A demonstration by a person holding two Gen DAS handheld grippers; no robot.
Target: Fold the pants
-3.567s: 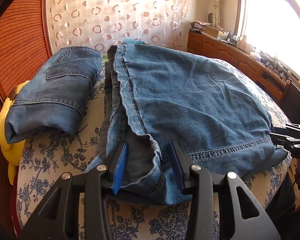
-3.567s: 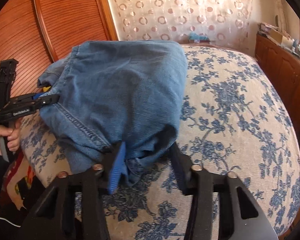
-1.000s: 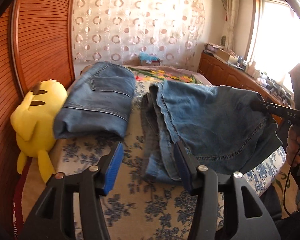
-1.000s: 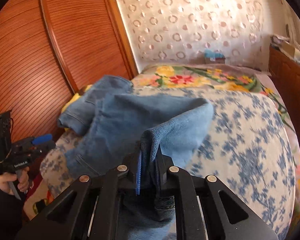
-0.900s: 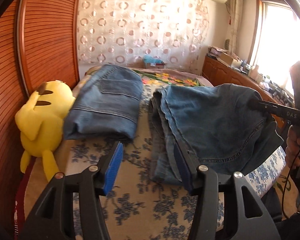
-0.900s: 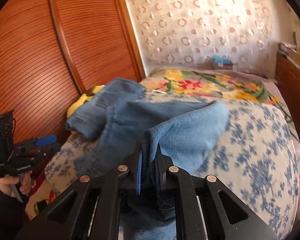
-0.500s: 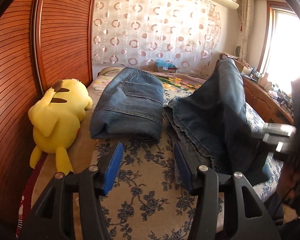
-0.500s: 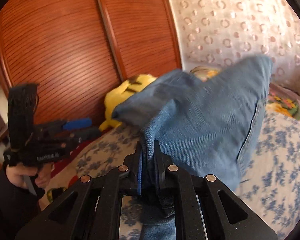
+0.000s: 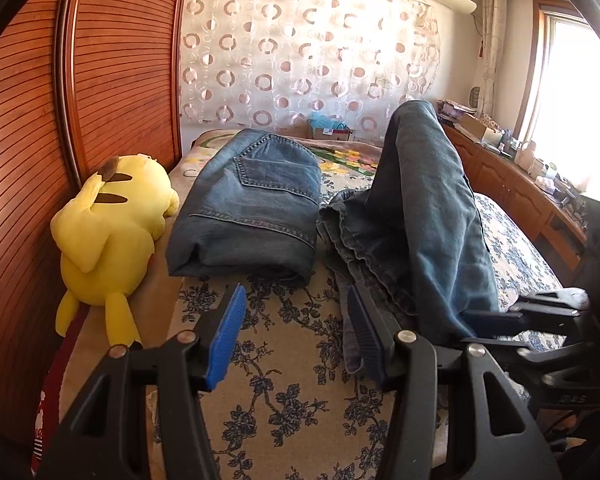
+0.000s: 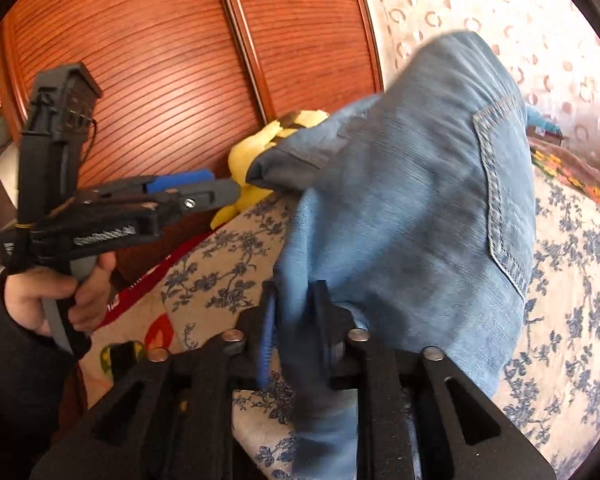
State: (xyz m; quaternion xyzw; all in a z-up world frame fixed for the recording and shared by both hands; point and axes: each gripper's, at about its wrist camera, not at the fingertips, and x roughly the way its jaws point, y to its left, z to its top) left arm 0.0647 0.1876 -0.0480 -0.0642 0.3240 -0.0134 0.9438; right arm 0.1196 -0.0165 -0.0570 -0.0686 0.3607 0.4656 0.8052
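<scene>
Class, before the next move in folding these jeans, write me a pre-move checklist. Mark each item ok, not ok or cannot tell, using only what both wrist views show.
1. Right gripper has denim between its fingers: ok. Its jaws have just been opening, so whether the grip is firm: cannot tell.
2. Left gripper is free to help: ok, open with nothing between its fingers.
3. Jeans being folded lie flat: not ok, one part is lifted off the bed.
4. Already folded jeans are clear of the work: ok, lying apart to the left.
5. Yellow plush toy is out of the way: ok, beside the wooden doors.
</scene>
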